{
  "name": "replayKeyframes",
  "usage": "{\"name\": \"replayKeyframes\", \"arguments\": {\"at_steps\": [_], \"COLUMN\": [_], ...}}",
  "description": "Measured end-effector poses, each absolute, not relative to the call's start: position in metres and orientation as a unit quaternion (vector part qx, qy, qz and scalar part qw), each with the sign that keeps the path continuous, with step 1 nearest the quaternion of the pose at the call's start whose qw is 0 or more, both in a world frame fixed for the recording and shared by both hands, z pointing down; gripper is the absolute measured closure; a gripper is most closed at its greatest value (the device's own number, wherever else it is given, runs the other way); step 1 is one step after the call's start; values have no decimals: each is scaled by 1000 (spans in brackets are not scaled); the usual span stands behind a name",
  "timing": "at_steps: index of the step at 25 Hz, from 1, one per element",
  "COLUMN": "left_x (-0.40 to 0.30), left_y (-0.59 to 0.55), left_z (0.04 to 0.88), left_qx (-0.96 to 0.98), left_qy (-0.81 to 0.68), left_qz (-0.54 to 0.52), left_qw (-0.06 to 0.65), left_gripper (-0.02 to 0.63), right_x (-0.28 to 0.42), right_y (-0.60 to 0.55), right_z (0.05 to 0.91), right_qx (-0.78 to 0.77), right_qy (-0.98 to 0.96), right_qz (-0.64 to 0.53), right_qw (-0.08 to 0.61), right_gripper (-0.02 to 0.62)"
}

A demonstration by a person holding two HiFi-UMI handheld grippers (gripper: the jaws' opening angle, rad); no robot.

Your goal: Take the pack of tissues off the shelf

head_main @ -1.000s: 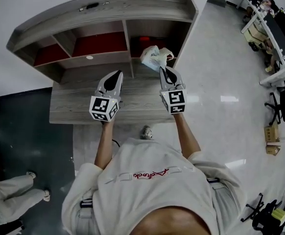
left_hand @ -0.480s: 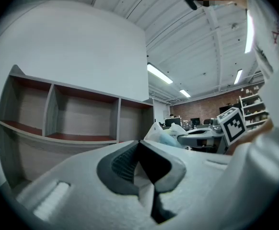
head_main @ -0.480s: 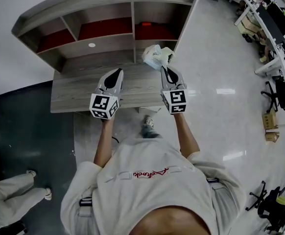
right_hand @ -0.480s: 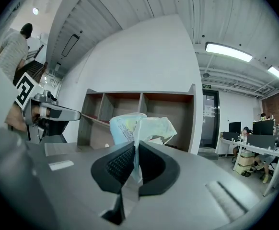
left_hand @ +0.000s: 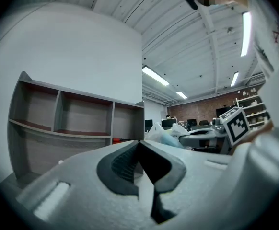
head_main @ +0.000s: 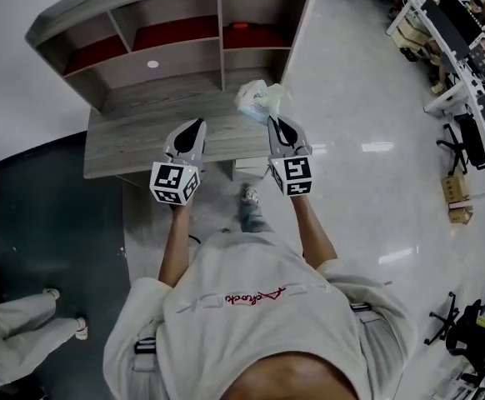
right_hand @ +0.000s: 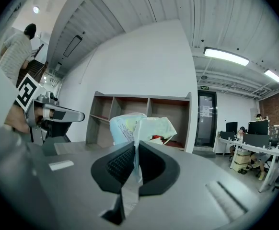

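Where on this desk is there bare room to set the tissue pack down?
The desk top is bare from its left edge to the left gripper, between the shelf unit and the front edge. The right end is crowded: the right gripper holds the tissue pack there.

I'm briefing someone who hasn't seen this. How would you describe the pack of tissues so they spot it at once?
Find the grey desk with its shelf unit, then the right claw over its right end. The pack of tissues is the crinkly pale plastic bundle pinched in that claw; the left claw is empty.
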State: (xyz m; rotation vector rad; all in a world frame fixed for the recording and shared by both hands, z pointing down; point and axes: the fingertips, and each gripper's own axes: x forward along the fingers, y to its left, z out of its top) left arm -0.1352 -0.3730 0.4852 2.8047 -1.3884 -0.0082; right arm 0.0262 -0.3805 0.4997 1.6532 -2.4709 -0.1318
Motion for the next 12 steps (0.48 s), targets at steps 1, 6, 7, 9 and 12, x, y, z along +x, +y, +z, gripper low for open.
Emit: {"name": "replayKeyframes", "arguments": {"at_steps": [1,6,7,9,12], "left_x": [-136,-139,-140,-139,-137], "left_y": [-367,-339,-335,-330,-326], "left_z": [485,490,491,490,488], "left_qx": [896,894,893,894,895], "left_qy": [-444,-449,-449,-449,-446], "left_qz": [-4,-7,-8,-8,-9], "left_qw": [5,7,7,6,4], "left_gripper": [604,604,604,604,604], "right_x": [25,23,23,22,22], "right_y": [-374,-344,-339,-333,-327], "right_z": [500,501,502,502,501], "right_qx": [553,552,553,553,554], "right_qy": [-828,-829,-828,-828,-828], "right_qz": [-44,-47,-47,-47,-48], "right_qw": [83,78,78,77,78], "right_gripper": [586,586,586,586,586]}}
